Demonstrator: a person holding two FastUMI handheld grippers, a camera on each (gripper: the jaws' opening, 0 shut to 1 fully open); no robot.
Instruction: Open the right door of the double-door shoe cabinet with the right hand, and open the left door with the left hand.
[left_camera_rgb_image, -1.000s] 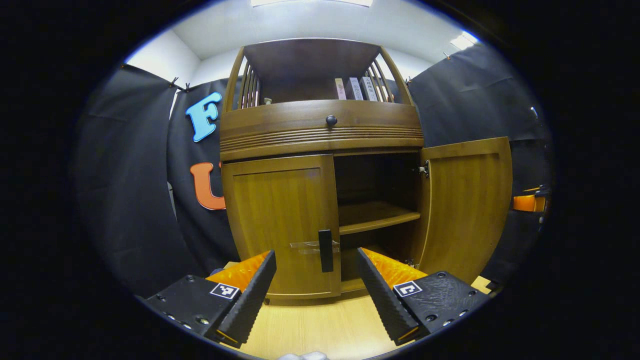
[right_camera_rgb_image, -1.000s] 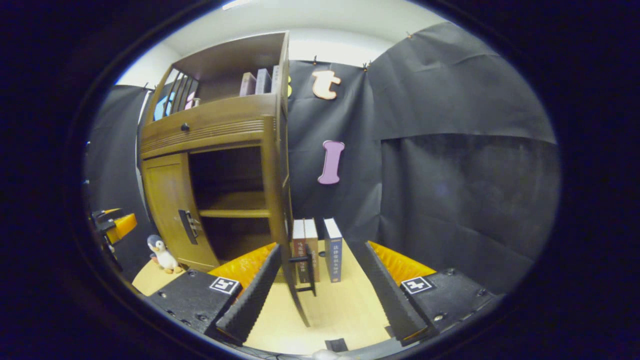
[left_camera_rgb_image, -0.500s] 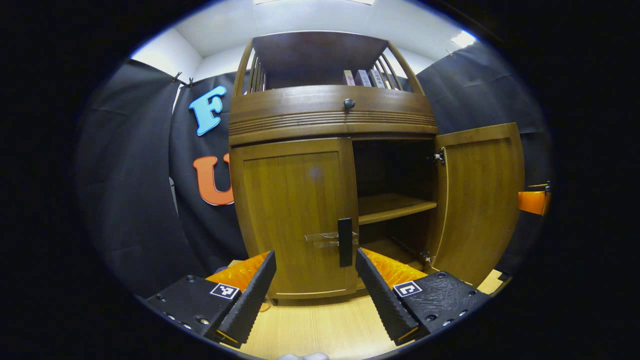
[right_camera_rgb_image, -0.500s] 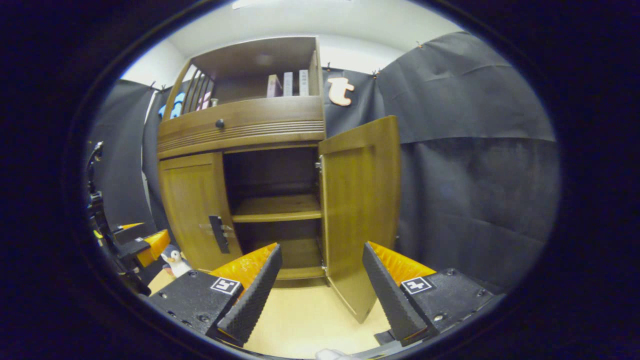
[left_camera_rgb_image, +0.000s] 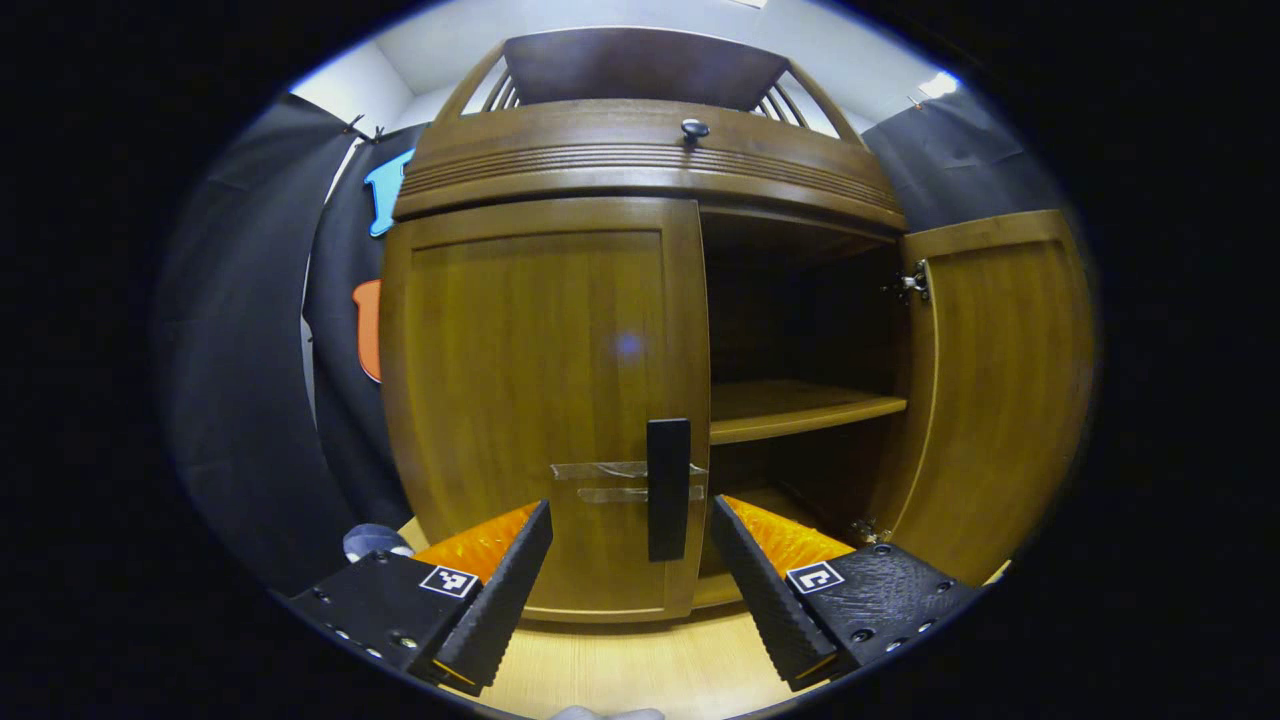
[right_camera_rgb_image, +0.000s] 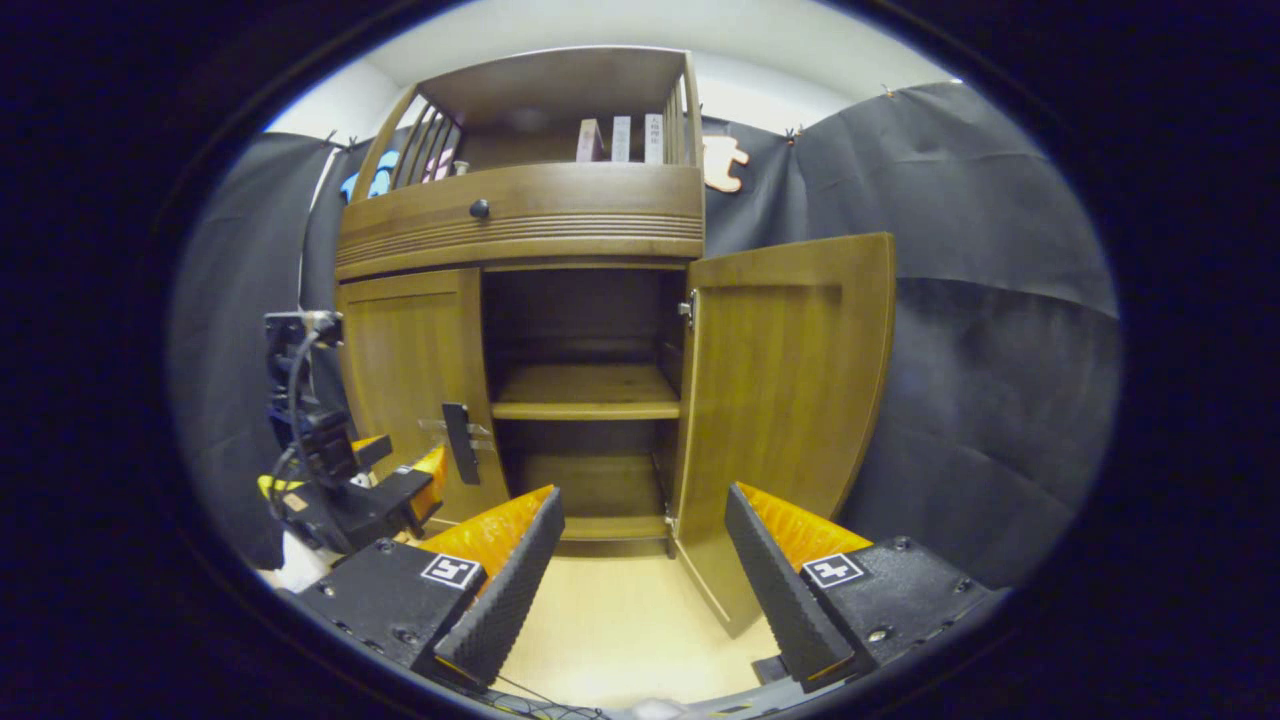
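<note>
Two doors front our shoe cabinet (left_camera_rgb_image: 640, 170): the right door (left_camera_rgb_image: 1000, 380) stands swung wide open, baring a shelf (left_camera_rgb_image: 790, 405) inside, while the left door (left_camera_rgb_image: 540, 400) is shut flat. Its black handle (left_camera_rgb_image: 668, 488) hangs upright near the door's inner edge. We hold the left gripper (left_camera_rgb_image: 632, 575) just before that handle, fingers spread wide to either side of it, gripping nothing. Our right gripper (right_camera_rgb_image: 645, 565) is also wide apart and empty, low in front of the open compartment. Books (right_camera_rgb_image: 620, 140) stand on the top shelf.
</note>
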